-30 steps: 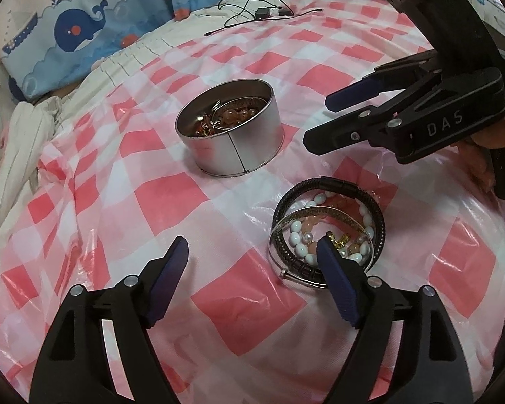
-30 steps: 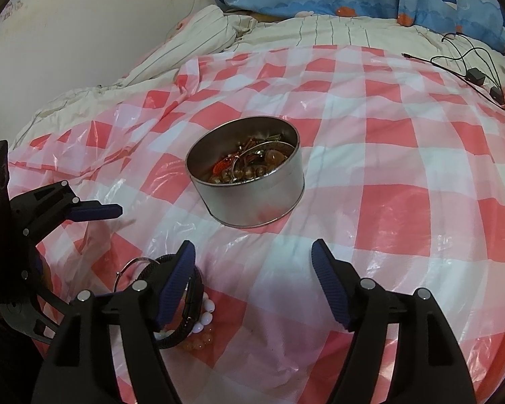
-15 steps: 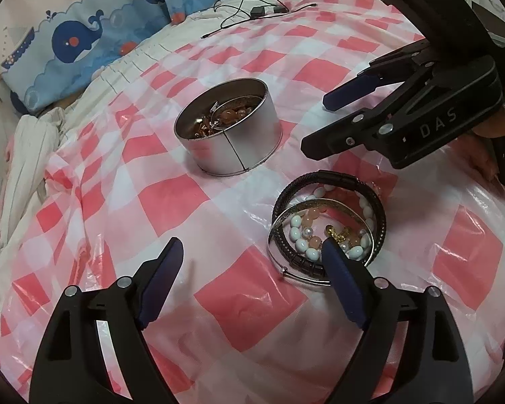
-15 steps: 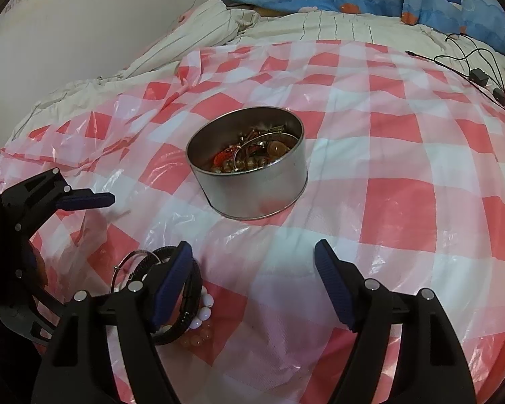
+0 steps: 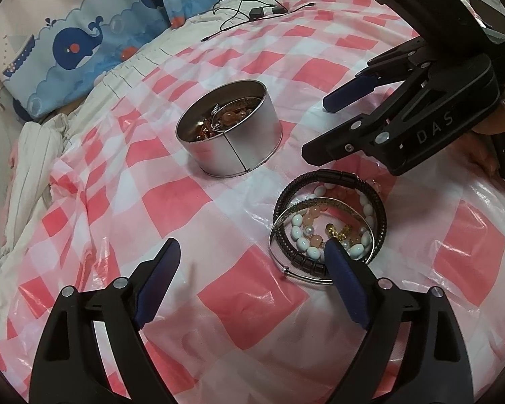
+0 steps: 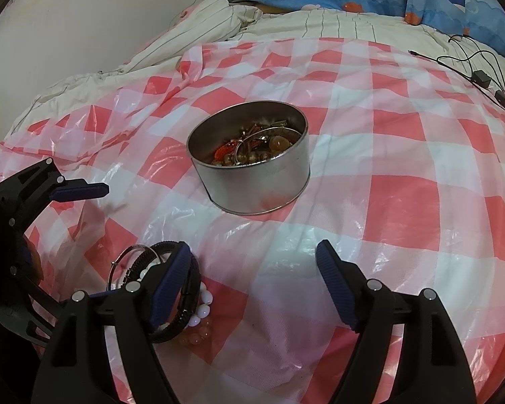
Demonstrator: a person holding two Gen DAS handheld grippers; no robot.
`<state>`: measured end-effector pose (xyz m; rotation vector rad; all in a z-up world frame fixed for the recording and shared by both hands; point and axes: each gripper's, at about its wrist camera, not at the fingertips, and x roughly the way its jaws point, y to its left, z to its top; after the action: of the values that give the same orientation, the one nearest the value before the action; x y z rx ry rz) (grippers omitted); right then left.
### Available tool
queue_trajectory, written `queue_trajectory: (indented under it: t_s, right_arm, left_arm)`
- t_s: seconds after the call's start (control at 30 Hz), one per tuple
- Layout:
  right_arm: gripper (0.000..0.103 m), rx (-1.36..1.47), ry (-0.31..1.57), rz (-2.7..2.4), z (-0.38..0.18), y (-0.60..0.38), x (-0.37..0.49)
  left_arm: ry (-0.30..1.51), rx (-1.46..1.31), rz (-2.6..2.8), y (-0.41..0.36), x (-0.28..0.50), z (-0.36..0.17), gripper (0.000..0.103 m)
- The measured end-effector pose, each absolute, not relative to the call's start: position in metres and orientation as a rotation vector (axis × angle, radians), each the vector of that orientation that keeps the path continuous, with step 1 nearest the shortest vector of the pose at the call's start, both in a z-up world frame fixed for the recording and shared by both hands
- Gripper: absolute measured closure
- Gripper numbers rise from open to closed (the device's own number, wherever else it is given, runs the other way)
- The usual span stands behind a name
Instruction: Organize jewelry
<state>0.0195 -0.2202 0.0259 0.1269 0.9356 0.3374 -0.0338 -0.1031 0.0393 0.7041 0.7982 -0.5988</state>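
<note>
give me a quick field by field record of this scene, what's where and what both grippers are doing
surface: red and white checked plastic sheet over a bed
tin: round metal tin, open, holding beads and rings
loose pile: bracelets on the sheet, beside the tin
left gripper: open, empty, one finger over the pile's edge
right gripper: open, empty
background: whale pillow, black cable
</note>
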Motion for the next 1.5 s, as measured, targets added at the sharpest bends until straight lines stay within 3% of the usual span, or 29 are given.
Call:
queue_trajectory:
  t_s: [0.9, 1.5]
  right_arm:
    - [0.025, 0.106, 0.941, 0.334, 0.023, -0.216, 0.019]
    - [0.022, -0.036, 0.937, 0.257, 0.024, -0.207, 0.017]
  left_arm:
    - [0.798, 0.701, -0.599, -0.103, -0.034, 0.040, 0.018]
    - [0.917, 0.449, -0.795, -0.094, -0.028, 0.042, 0.026]
